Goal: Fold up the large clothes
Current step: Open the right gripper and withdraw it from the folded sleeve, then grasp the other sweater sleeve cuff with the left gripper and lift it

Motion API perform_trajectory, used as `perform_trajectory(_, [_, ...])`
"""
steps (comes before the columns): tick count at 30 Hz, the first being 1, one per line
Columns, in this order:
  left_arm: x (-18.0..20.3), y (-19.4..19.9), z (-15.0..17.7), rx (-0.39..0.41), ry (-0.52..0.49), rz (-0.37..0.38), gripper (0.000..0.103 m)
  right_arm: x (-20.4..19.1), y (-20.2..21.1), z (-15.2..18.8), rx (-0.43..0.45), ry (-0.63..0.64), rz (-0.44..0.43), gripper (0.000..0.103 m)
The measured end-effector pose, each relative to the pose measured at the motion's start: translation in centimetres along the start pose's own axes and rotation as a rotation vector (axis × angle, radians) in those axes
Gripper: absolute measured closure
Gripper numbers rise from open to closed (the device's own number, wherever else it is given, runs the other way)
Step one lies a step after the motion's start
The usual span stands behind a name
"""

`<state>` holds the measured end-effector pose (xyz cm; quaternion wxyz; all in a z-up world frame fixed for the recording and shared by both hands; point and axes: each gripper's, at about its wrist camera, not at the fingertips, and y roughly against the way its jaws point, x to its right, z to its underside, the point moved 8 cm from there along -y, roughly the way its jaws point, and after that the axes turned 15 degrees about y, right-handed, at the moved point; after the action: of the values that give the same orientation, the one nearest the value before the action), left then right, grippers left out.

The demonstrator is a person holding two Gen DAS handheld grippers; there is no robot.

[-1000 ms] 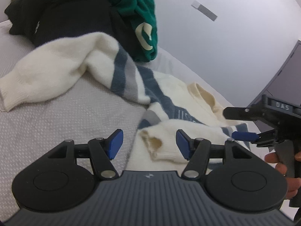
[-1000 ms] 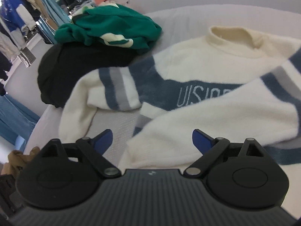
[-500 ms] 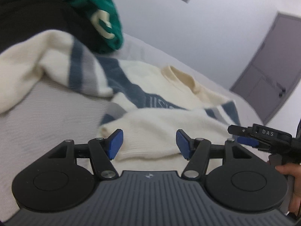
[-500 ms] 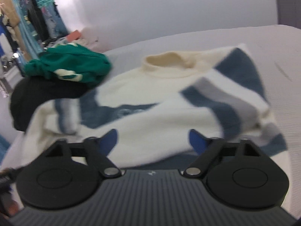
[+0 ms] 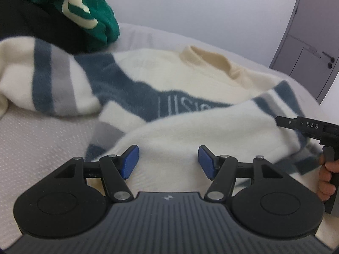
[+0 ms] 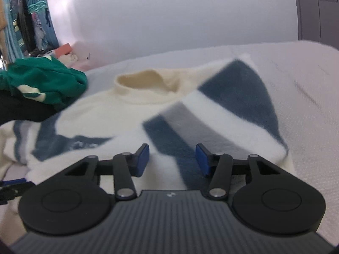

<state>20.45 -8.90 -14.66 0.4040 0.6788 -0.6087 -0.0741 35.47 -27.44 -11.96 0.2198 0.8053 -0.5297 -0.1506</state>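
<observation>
A cream sweater (image 5: pixel 190 80) with blue and grey stripes lies front up on the bed, its collar (image 5: pixel 208 60) at the far side. One sleeve is folded across its chest. My left gripper (image 5: pixel 168 162) is open and empty just above that folded sleeve. My right gripper (image 6: pixel 172 158) is open and empty, low over the sweater (image 6: pixel 131 114) near the striped shoulder (image 6: pixel 211 118). The right gripper's body also shows at the right edge of the left wrist view (image 5: pixel 307 127).
A green garment (image 5: pixel 84 10) lies on a black one (image 5: pixel 31 27) at the far left, touching the sweater's other sleeve (image 5: pixel 42 80). The light bed cover (image 6: pixel 307 97) extends to the right. A grey door (image 5: pixel 311 48) and hanging clothes (image 6: pixel 27 31) stand beyond.
Both grippers have swung to the right over the sweater and closer to it. The right jaws have narrowed somewhat but stay open. The sweater has not moved.
</observation>
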Motion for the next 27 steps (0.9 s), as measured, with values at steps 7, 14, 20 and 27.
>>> perform_trajectory(7, [0.5,-2.1,0.6,0.009,-0.065,-0.04,0.034,0.5,-2.3,0.6,-0.011,-0.026,-0.017,0.054])
perform_trajectory(14, [0.3,-1.2,0.0,0.01,-0.003,-0.025,0.034,0.9,-2.3,0.9,0.008,-0.043,-0.03,0.054])
perform_trajectory(20, [-1.5,3.4,-1.3,0.055,0.103,-0.027,0.034,1.2,-1.0,0.9,0.029,-0.067,-0.035,0.054])
perform_trajectory(27, [-6.4,8.9,-2.7,0.118,0.215,-0.179,0.033,0.0,2.3,0.9,0.029,-0.062,0.019,0.05])
